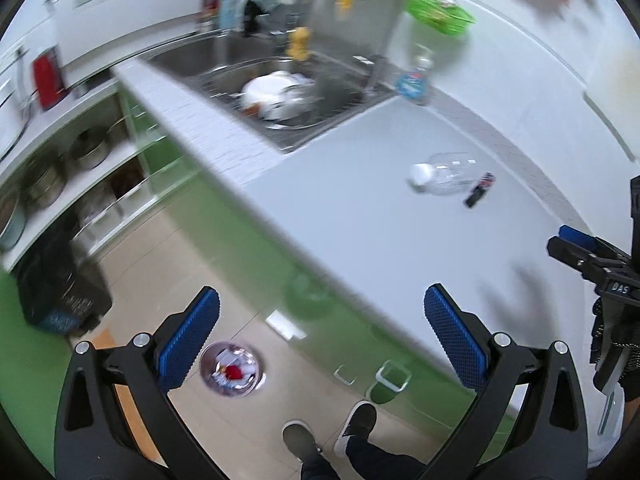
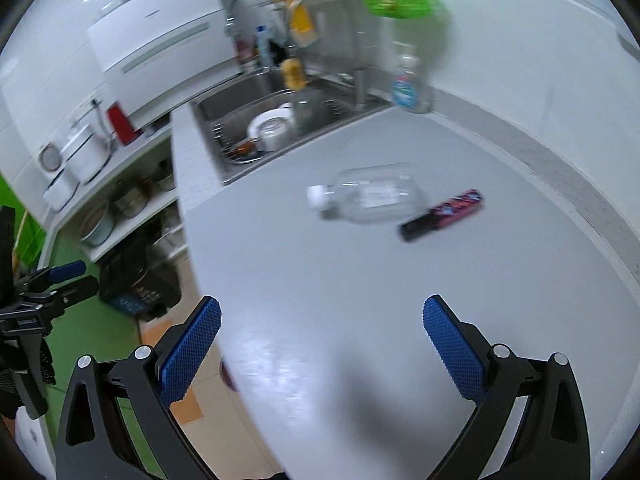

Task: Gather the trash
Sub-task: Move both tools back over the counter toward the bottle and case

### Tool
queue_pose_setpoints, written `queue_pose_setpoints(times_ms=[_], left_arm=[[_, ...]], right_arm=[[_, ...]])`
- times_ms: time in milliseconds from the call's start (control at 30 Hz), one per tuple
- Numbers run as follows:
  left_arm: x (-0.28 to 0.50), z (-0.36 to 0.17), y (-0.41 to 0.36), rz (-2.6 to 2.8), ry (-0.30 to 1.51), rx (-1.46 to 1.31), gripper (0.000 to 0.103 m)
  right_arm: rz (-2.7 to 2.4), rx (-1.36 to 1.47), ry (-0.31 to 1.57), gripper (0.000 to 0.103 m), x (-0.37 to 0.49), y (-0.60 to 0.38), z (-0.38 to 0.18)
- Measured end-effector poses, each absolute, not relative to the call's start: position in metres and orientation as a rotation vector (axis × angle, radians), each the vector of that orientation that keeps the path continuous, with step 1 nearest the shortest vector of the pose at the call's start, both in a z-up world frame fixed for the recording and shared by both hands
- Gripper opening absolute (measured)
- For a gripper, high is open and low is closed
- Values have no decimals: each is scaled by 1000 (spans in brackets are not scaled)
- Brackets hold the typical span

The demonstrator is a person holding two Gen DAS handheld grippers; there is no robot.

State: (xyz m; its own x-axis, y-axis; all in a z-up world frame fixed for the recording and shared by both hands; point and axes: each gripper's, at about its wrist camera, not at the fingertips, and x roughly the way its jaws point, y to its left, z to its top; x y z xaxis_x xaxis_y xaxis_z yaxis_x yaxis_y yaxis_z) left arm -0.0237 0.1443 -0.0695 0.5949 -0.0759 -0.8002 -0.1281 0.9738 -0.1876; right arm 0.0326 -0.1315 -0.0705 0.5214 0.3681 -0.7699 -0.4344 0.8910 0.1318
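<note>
A clear empty plastic bottle (image 2: 368,196) with a white cap lies on its side on the grey counter (image 2: 360,300); it also shows in the left wrist view (image 1: 444,174). A dark wrapper (image 2: 444,214) lies just right of it, also seen in the left wrist view (image 1: 479,190). A round bin (image 1: 232,368) with trash inside stands on the floor below the counter edge. My left gripper (image 1: 320,332) is open and empty, over the counter edge and floor. My right gripper (image 2: 320,340) is open and empty, above the counter's near part, well short of the bottle.
A steel sink (image 1: 280,88) with dishes lies at the back, a soap bottle (image 2: 410,80) and a green basket (image 1: 440,10) beside it. Shelves with pots (image 1: 80,152) and a black bag (image 1: 60,280) stand left. The person's feet (image 1: 332,432) are below.
</note>
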Motion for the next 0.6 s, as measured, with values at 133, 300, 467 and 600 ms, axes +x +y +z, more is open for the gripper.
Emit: queue_pose_setpoints(times_ms=[133,300,467,600], left_arm=[[17,-68,112,-44,939,-201,100],[60,-75,84,-102,961,-161,100],[101,-85,61,-150,984,-124,100],[133,-91,39,-208,989,-71,100]], right_arm=[[444,-51,910,97,47,-161,-71],[421,-31,927,97,67,-188,-72],[413,-15,937,97,80,-204,-74],[402,-11,954,97,94,-216,-79]])
